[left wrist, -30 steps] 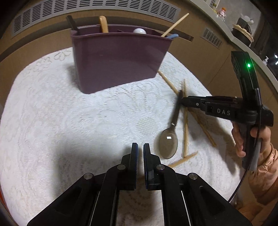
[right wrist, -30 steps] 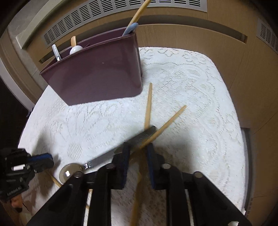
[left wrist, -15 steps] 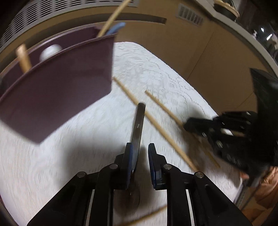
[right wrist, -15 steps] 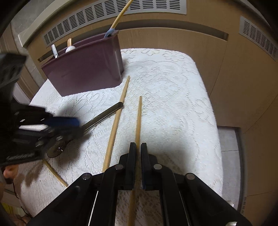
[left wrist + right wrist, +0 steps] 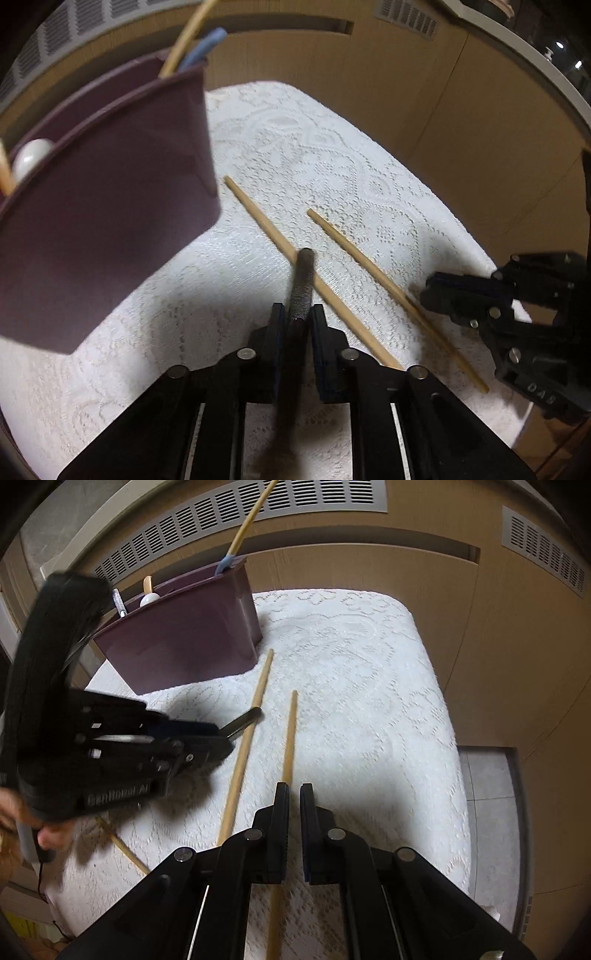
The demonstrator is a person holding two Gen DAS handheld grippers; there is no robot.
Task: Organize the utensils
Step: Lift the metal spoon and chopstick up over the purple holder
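A dark metal spoon lies on the white lace cloth, its handle (image 5: 303, 280) (image 5: 242, 722) resting across a wooden chopstick (image 5: 266, 225) (image 5: 258, 686). My left gripper (image 5: 297, 314) (image 5: 225, 738) straddles the handle; its jaws are closing and the pads meet the handle's sides. The bowl is hidden under the gripper. A second chopstick (image 5: 354, 247) (image 5: 290, 731) lies parallel on the right. My right gripper (image 5: 294, 794) (image 5: 428, 291) is shut just above it with nothing between its pads. The purple caddy (image 5: 110, 221) (image 5: 192, 638) stands at the back left and holds several utensils.
A third chopstick (image 5: 125, 849) lies near the table's front left corner under the left hand. Wooden panelling with vents surrounds the table. The cloth's right edge (image 5: 454, 738) drops to a tiled floor (image 5: 487, 794).
My left gripper moved right, opened over the spoon handle and is narrowing on it. My right gripper let go of the handle, shut and drew back over the right chopstick. The crossed chopsticks now lie parallel.
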